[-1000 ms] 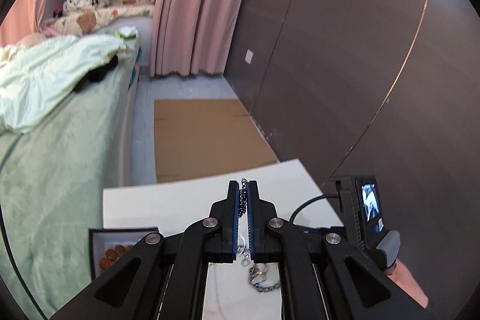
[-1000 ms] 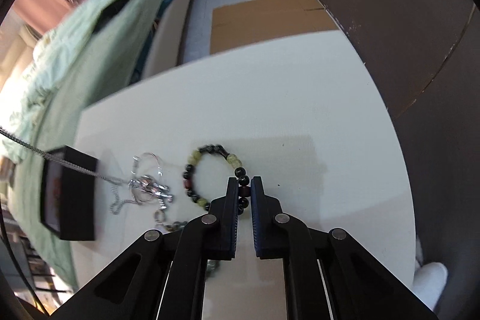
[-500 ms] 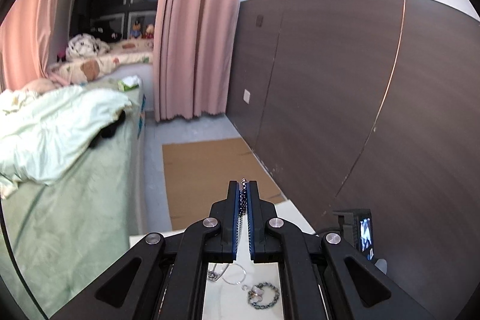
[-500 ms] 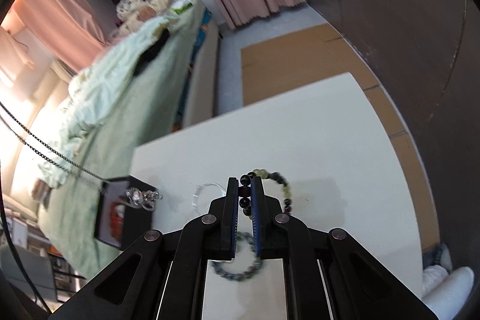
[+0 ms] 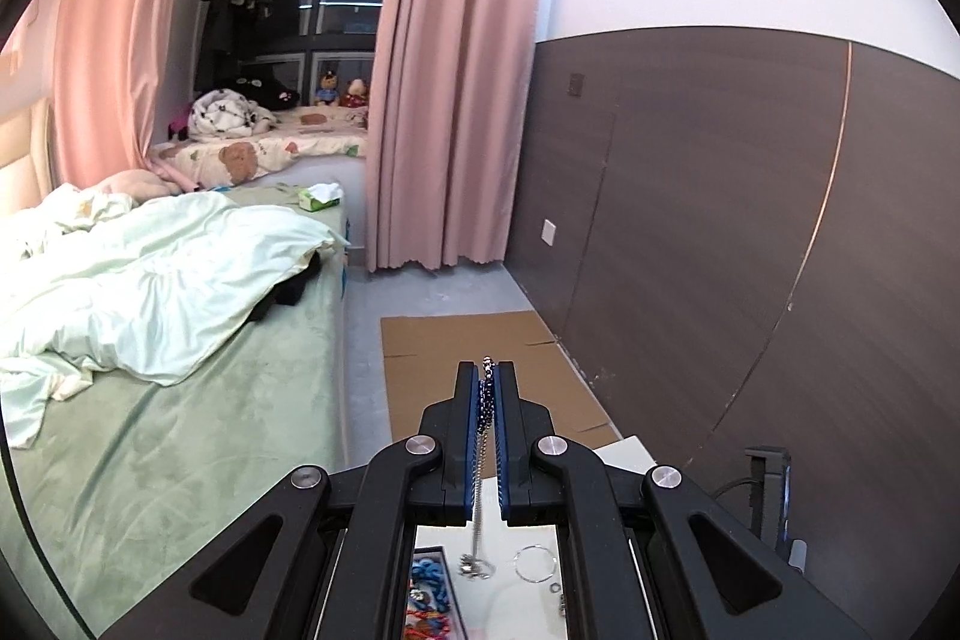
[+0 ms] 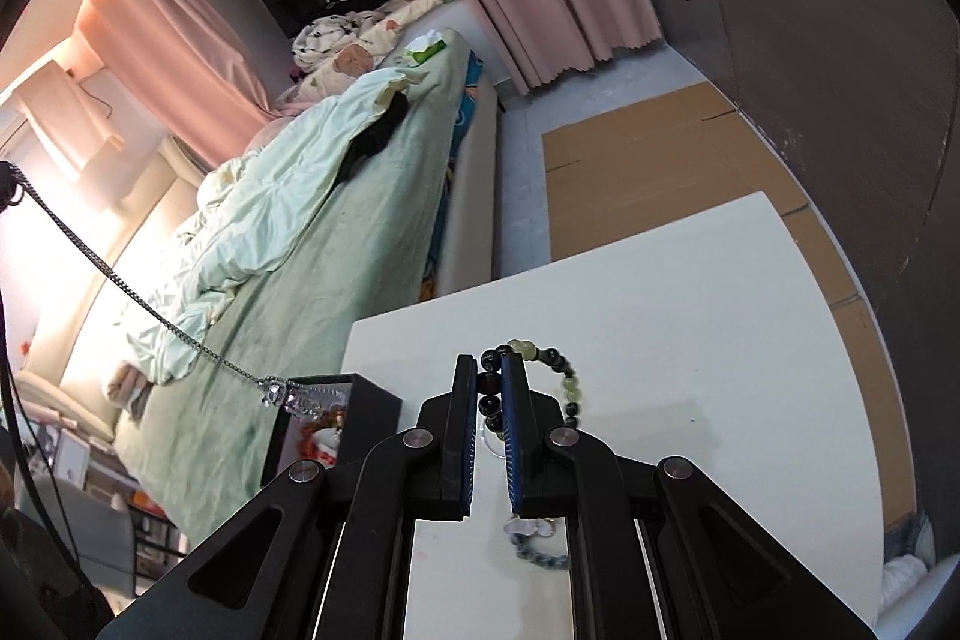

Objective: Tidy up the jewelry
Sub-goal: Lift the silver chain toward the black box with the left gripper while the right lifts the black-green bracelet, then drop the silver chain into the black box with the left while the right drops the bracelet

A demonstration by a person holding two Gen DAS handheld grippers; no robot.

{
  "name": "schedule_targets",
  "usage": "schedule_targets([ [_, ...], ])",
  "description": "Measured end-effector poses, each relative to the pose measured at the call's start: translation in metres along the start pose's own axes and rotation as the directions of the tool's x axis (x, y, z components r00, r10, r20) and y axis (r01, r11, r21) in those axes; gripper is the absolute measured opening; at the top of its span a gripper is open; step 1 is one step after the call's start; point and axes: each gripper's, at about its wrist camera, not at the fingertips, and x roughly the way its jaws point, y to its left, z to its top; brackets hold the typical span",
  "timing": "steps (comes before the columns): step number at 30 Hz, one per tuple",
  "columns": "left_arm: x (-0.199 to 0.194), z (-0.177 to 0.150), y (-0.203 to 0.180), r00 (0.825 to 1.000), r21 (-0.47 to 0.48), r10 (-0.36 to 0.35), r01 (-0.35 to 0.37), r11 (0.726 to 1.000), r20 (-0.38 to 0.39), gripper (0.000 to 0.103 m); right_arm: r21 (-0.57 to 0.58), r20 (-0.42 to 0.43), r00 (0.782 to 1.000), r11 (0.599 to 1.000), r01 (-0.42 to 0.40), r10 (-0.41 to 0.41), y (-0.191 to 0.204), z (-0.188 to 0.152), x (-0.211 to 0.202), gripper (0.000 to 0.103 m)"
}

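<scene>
Am holding left gripper (image 5: 487, 381) raised level, fingers pinching chain necklace (image 5: 478, 490), pendant dangling over jewelry box (image 6: 366, 415). Right gripper (image 6: 489, 383) angling down over table (image 6: 690, 340), clamping beaded bracelet (image 6: 555, 370). Box contents partly hidden.

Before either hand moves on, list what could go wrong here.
1. The chain necklace hangs long from the left gripper; its pendant swings by the black jewelry box rim and may snag.
2. The right gripper pinches only a few beads of the beaded bracelet; it might slip onto the white table.
</scene>
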Motion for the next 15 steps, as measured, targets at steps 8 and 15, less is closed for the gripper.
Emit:
schedule_targets([
  [8,0.013,-0.02,0.02,0.999,-0.023,0.008,-0.009,1.0,-0.039,0.004,-0.013,-0.009,1.0,1.0,-0.004,0.004,0.009,-0.002,0.009,0.01],
  [15,0.038,-0.056,0.05,0.995,-0.086,0.057,-0.064,0.994,-0.08,0.004,-0.039,-0.021,1.0,0.999,-0.01,0.01,0.021,-0.006,0.016,0.01],
])
